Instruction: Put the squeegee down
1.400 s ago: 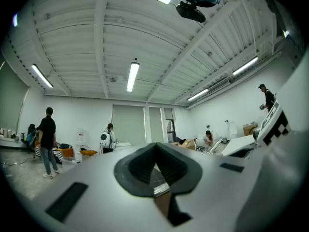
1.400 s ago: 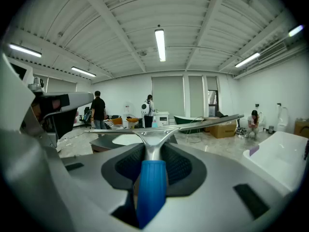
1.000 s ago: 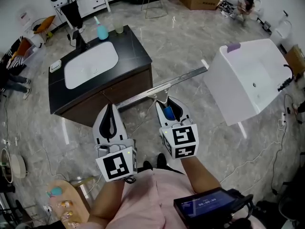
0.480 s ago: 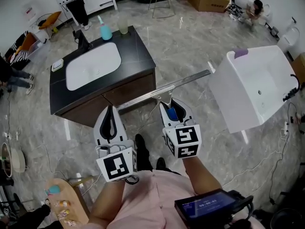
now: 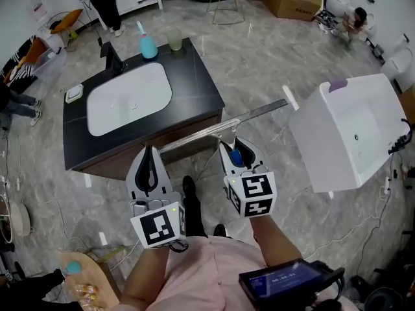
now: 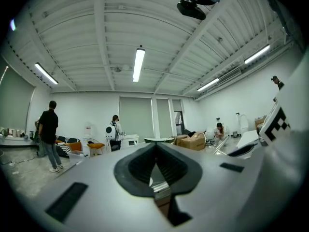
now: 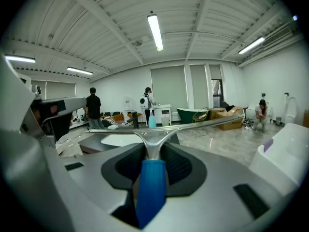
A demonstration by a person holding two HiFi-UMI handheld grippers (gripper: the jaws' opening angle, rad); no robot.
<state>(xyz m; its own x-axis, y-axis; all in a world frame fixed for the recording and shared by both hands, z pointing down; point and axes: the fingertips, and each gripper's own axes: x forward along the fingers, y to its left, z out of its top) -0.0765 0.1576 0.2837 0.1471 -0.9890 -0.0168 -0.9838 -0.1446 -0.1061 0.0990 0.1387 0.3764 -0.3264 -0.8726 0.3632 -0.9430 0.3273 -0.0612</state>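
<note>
One squeegee [image 5: 224,126] was clamped by its blue handle [image 7: 151,187] between the closed jaws of the right gripper [image 5: 232,144], held clear of any surface just in front of the near edge of the counter [image 5: 198,86]. Its metal blade ran crosswise ahead of the jaw tips, with one end before the counter's front face and the other past its right corner. The right gripper tilted slightly down toward the counter. The left gripper [image 5: 149,151], before the same front face, had its jaws pressed together on nothing. Bare floor [image 5: 259,63] lay right of the counter, and a white tub [image 5: 350,128] stood well apart beyond it.
</note>
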